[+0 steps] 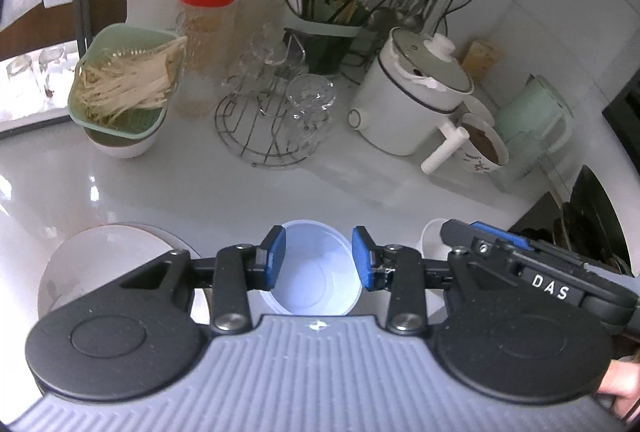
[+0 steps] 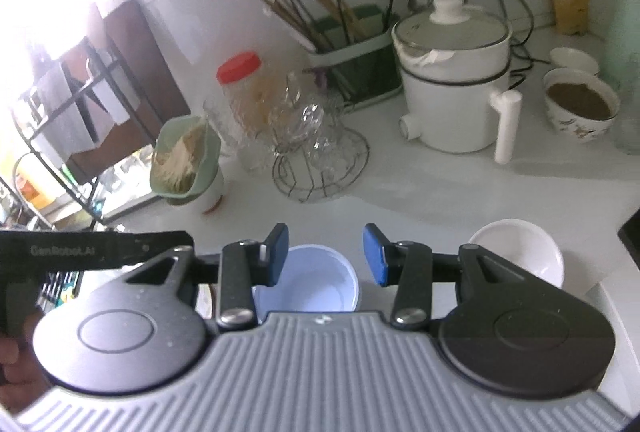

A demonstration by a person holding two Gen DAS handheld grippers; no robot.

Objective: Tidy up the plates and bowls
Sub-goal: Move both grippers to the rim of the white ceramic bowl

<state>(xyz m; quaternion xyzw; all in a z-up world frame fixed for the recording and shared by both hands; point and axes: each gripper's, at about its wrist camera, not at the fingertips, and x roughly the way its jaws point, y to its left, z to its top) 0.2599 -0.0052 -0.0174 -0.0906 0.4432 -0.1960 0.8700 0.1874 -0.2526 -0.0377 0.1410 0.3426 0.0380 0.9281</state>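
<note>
A pale blue-white plastic bowl (image 1: 316,272) stands on the white counter, right under my left gripper (image 1: 318,258), whose blue pads are spread to about the bowl's width. The left gripper is open and holds nothing. A white plate (image 1: 104,260) lies to the bowl's left. A small white bowl (image 1: 430,236) sits to the right, partly hidden by the other gripper. In the right wrist view the same blue-white bowl (image 2: 320,284) lies below my open right gripper (image 2: 326,258), toward its left finger. The small white bowl (image 2: 520,252) sits at the right.
At the back stand a wire rack of glasses (image 1: 276,100), a green basket of sticks on a white bowl (image 1: 124,84), a red-lidded jar (image 1: 206,16), a chopstick holder (image 1: 324,28), a white electric pot (image 1: 412,88), a bowl of brown powder (image 1: 486,148). A dark stove edge (image 1: 592,216) lies right.
</note>
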